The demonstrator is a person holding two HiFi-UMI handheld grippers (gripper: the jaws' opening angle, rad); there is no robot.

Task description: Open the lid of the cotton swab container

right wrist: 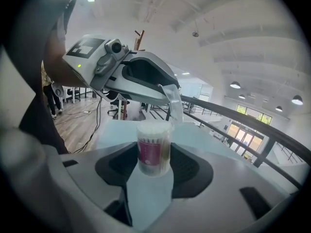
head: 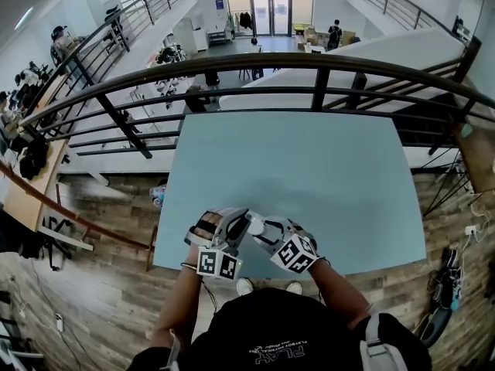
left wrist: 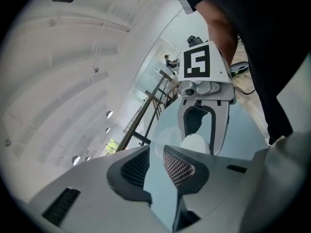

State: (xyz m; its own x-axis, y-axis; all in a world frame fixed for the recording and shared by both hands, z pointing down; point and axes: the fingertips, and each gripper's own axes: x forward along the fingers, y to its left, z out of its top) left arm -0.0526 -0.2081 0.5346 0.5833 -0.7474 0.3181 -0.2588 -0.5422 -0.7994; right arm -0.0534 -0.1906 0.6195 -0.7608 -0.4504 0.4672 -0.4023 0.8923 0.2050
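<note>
My right gripper (right wrist: pixel 154 153) is shut on the cotton swab container (right wrist: pixel 153 141), a clear upright tube with a pink label and white swab tips showing at its open top. Just above it, tilted, is the clear lid (right wrist: pixel 174 103), which the fingertips of my left gripper (right wrist: pixel 170 92) pinch. Whether the lid's lower edge still touches the rim I cannot tell. In the left gripper view the lid (left wrist: pixel 166 140) sits between my left gripper's (left wrist: pixel 156 155) pads, and the swab tips (left wrist: pixel 197 143) show beyond it. In the head view both grippers (head: pixel 247 226) meet low over the table's near edge.
The pale blue table (head: pixel 294 168) stretches away from me with nothing else on it. A dark metal railing (head: pixel 309 64) curves along its far side, over a drop to a lower floor. Wooden floor (head: pixel 100 284) and cables lie on both sides.
</note>
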